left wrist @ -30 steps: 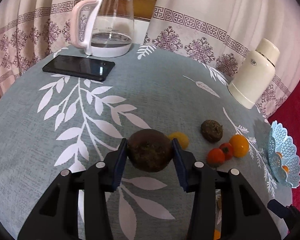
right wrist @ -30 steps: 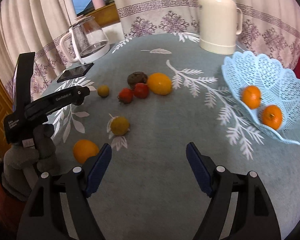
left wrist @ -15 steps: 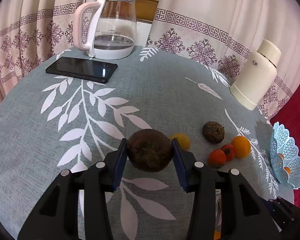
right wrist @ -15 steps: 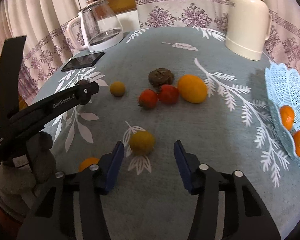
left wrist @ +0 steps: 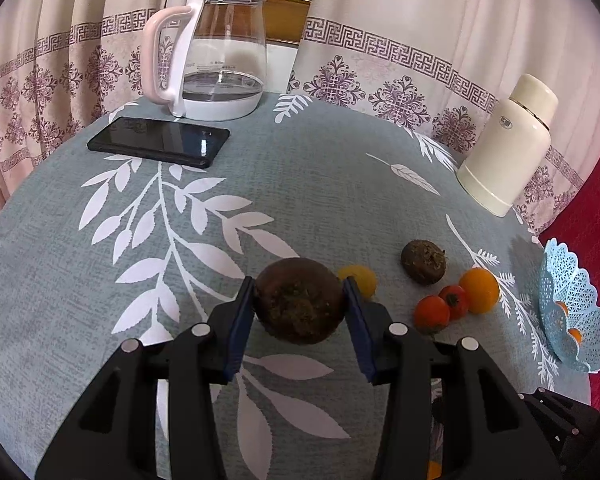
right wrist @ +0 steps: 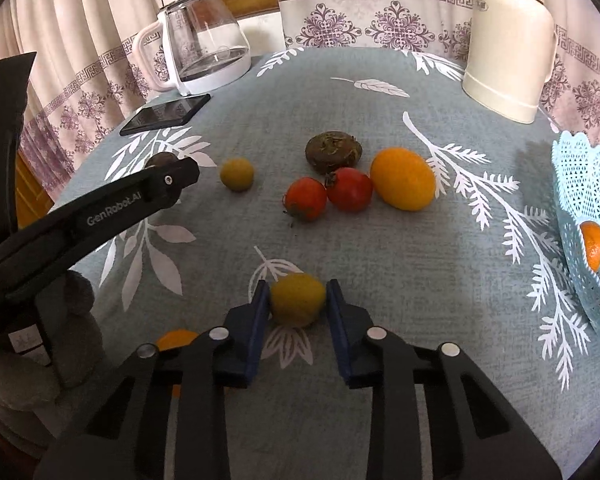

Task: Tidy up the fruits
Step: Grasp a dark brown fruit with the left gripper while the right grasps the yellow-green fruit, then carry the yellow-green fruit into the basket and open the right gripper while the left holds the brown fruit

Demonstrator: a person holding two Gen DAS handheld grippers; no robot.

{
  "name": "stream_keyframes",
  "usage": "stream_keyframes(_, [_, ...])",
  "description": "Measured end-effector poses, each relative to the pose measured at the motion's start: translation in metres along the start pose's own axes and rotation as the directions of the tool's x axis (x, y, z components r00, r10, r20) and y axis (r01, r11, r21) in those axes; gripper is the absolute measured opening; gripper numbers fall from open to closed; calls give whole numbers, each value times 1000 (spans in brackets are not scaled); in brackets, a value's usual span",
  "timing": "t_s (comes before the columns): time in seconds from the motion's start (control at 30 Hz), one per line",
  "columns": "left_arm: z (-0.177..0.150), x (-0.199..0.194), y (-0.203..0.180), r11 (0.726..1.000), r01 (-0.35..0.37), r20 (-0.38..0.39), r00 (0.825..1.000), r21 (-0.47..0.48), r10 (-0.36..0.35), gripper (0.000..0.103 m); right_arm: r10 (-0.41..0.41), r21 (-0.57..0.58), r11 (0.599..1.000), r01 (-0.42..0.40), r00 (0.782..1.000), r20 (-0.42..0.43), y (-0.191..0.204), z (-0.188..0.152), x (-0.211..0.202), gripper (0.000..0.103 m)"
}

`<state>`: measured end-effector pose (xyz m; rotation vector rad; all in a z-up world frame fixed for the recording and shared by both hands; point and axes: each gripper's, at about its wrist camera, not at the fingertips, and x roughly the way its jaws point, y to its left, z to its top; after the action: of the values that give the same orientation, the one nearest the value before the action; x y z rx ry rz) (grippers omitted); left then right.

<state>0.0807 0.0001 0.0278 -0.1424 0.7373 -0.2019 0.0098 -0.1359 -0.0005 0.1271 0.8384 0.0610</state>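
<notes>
Up close, the right gripper (right wrist: 298, 300) is pinching a yellow-green fruit (right wrist: 297, 299) between its blue pads (right wrist: 256, 328), the fruit sitting low over the grey leaf-print tablecloth (right wrist: 380, 264). Just behind its left finger, an orange (right wrist: 176, 339) is peeking out on the cloth. Alongside, the left gripper (left wrist: 299, 300) is clamping a dark brown fruit (left wrist: 299, 300) between its own pads, held by a grey-gloved hand (right wrist: 40, 360). Farther along, two red fruits (right wrist: 328, 194) are touching each other beside a large yellow one (right wrist: 403, 179), with a second brown fruit (right wrist: 333, 151) just behind them and a small yellow fruit (right wrist: 237, 174) lying apart to the left. At the right edge, a pale blue lattice basket (right wrist: 572, 184) is holding two oranges (right wrist: 594, 244). At the far side, a black phone (left wrist: 159, 141) is lying flat before a glass kettle (left wrist: 216, 52), and a cream flask (left wrist: 508, 144) is standing upright before patterned curtains (left wrist: 380, 40).
</notes>
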Motion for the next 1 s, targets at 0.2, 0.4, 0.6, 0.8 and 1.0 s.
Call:
stream_keyframes(0.2, [0,-1,1,1000,0,2,1000,-4,0,46,-9,7,1000,8,1000,22,-1,-2,-8,29])
stream_keyframes(0.4, [0,-2,1,1000,0,7,1000,3,0,46,-12,42,999,9,998,57,-10,0,-23,29])
stream_keyframes(0.6, [0,-2,1,1000,0,7,1000,7,0,46,-37,69,997,30,995,98,-22,0,-40,29])
stream_keyframes(0.8, [0,-2,0,1000,-1,8,1000,10,1,46,-65,123,991,49,989,135,-41,-1,-58,29])
stream_keyframes(1.0, [0,-3,0,1000,0,10,1000,14,0,46,-115,177,981,83,978,174,-64,-1,-78,29])
